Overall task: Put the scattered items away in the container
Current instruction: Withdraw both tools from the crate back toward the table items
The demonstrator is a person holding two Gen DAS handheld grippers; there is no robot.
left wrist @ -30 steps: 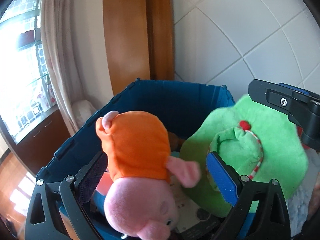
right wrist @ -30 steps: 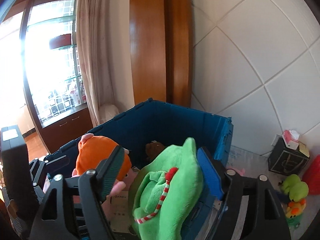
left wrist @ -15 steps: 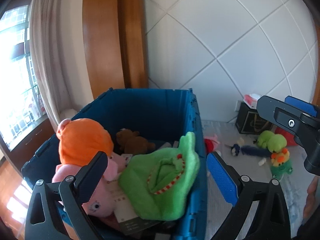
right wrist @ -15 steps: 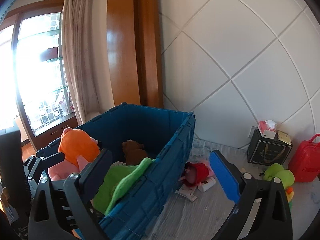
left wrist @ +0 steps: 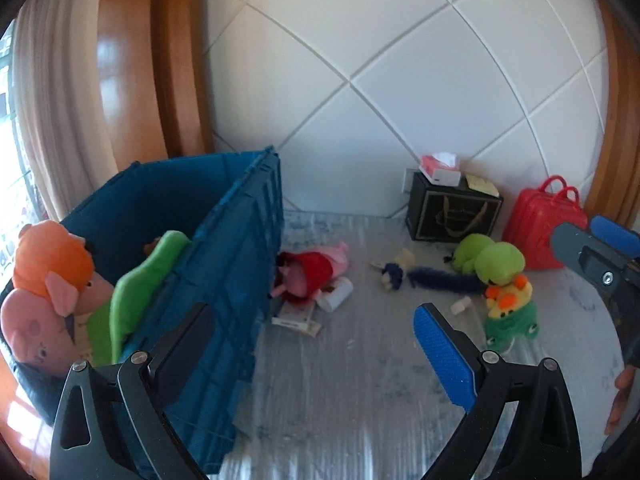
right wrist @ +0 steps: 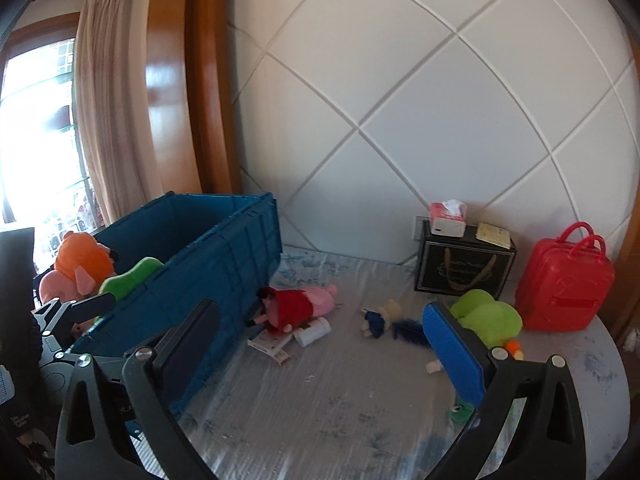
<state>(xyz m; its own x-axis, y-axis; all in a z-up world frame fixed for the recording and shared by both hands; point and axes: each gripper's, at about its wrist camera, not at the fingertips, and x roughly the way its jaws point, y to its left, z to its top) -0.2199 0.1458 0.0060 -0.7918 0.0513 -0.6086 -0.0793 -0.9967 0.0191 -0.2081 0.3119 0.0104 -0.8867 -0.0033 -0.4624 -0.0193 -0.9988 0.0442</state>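
Note:
A blue crate (left wrist: 224,264) (right wrist: 208,264) stands at the left and holds a pink pig plush with an orange hood (left wrist: 44,280) (right wrist: 80,268) and a green plush (left wrist: 132,292) (right wrist: 128,276). Scattered on the grey surface lie a red-dressed pig plush (left wrist: 310,274) (right wrist: 296,306), a white bottle (left wrist: 336,296) (right wrist: 314,332), a small blue doll (left wrist: 394,274) (right wrist: 376,322), a green frog plush (left wrist: 486,258) (right wrist: 486,318) and a yellow duck plush (left wrist: 508,312). My left gripper (left wrist: 316,344) and right gripper (right wrist: 324,344) are both open and empty above the surface.
A black gift bag (right wrist: 462,266) with a tissue box (right wrist: 448,218) on top stands against the white quilted wall. A red toy suitcase (right wrist: 564,284) stands at the far right. A flat white packet (right wrist: 270,346) lies by the crate's corner. A curtain and window are at the left.
Both grippers let go of the pig plush and the green plush into the crate, opened, then pulled back and swung right, bringing the scattered items on the surface into view.

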